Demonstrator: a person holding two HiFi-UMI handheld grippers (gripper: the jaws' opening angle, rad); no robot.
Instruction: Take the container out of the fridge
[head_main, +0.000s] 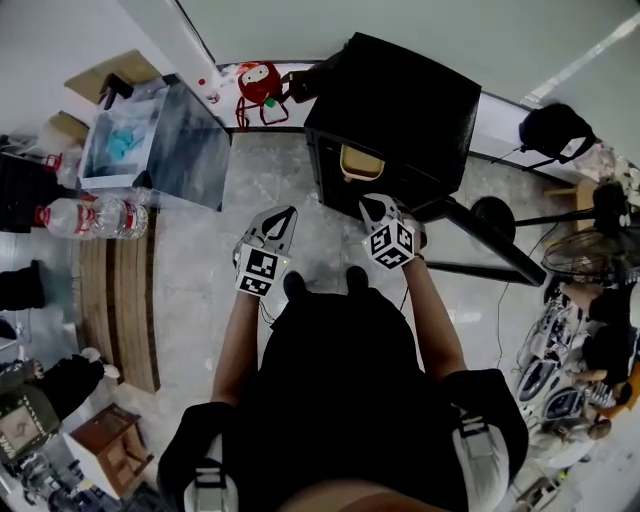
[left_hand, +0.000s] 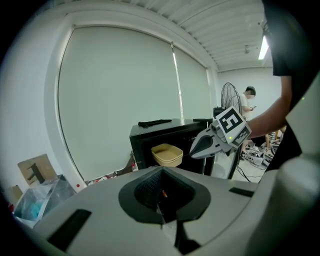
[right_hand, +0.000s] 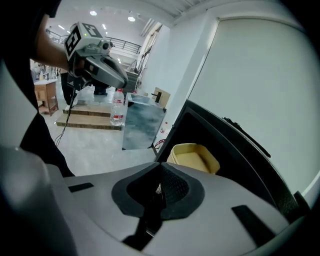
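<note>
Closest in, the fingers of my left gripper (left_hand: 162, 169) are clenched tip to tip with nothing between them. The fingers of my right gripper (right_hand: 161, 166) are pressed together the same way and are just as empty. From the head view the two grippers hang side by side in front of me, near each other but apart, and both point toward 12 o'clock.

Just past the fingertips is the fridge (head_main: 400, 100), a low black box on the floor (head_main: 270, 180) with its front standing open. The container (head_main: 360, 162), a pale yellow tub with no lid, sits inside the dark opening. It lies at about 12 o'clock from my right gripper and about 2 o'clock from my left. Neither gripper touches it; both are outside the opening. Farther out, at 9 o'clock, a water bottle (head_main: 95, 215) lies well clear of all this.

I judge this to be the reach-in step, with the grasp not yet begun. The next move calls for spreading one pair of fingers first, since clenched tips cannot take the tub. My right gripper looks the better placed. It would then go in level through the opening, straddle the near wall of the tub and close on it. The tub looks light, so it could skid back if nudged.
</note>
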